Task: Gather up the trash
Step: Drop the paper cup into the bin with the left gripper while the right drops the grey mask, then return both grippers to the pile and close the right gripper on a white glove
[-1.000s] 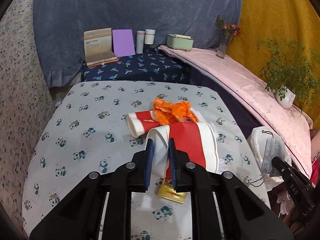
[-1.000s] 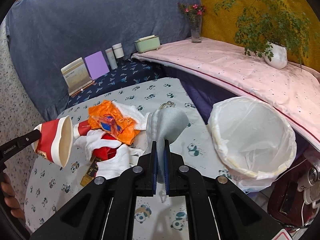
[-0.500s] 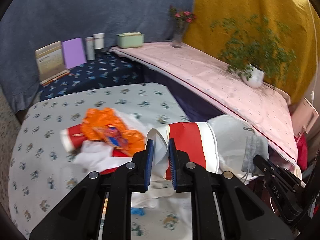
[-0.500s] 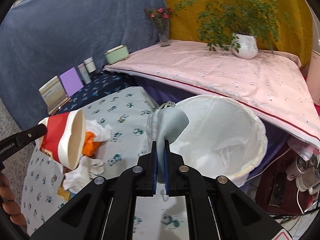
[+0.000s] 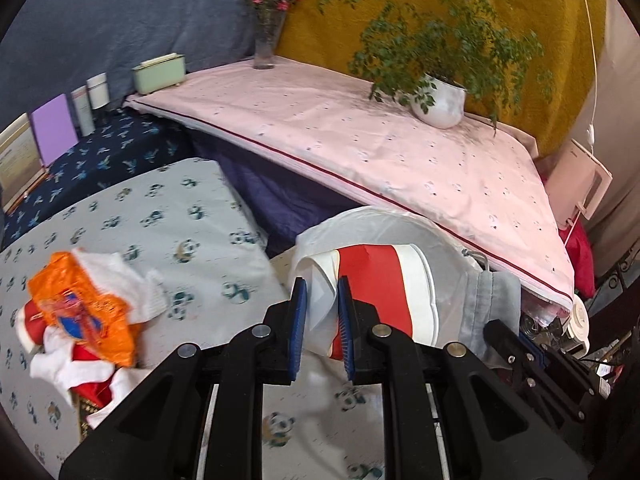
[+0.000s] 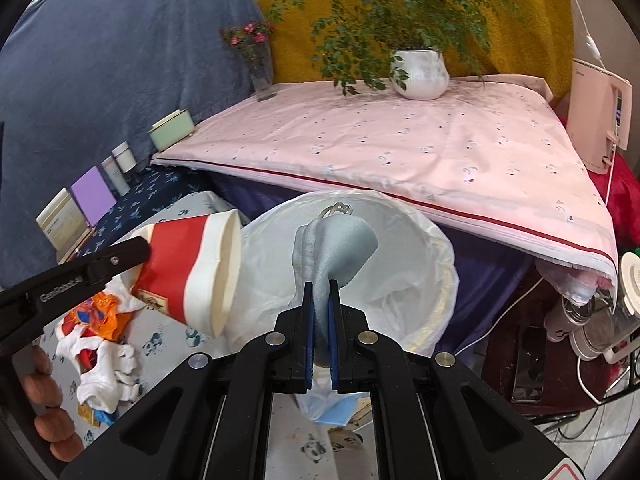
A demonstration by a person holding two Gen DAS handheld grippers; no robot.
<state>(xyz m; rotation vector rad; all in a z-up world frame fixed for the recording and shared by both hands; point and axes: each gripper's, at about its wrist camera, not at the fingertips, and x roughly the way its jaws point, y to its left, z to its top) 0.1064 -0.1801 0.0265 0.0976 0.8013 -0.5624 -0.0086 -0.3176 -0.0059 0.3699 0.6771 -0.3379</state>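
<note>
Through the left wrist camera we see the left gripper (image 5: 322, 320) with its jaws pinched on the crumpled wall of a red-and-white paper cup (image 5: 376, 284). The cup lies sideways in the air, its wide rim turned toward the white-lined trash bin (image 5: 384, 220); much of the bin's mouth is hidden behind it. A grey cloth face mask (image 5: 490, 300) hangs at the cup's right, partly cut off by the right gripper's dark body. On the panda-print bench (image 5: 192, 236) the orange crinkled wrapper (image 5: 80, 312) and white tissues (image 5: 132, 284) are blurred.

Through the right wrist camera the right gripper (image 6: 320, 324) has its jaws clamped narrowly on the face mask (image 6: 336, 248), whose soft folds bulge above them over the bin (image 6: 416, 280). The thin plastic liner is wrinkled. The cup (image 6: 188, 272) is held at the bin's left edge.
</note>
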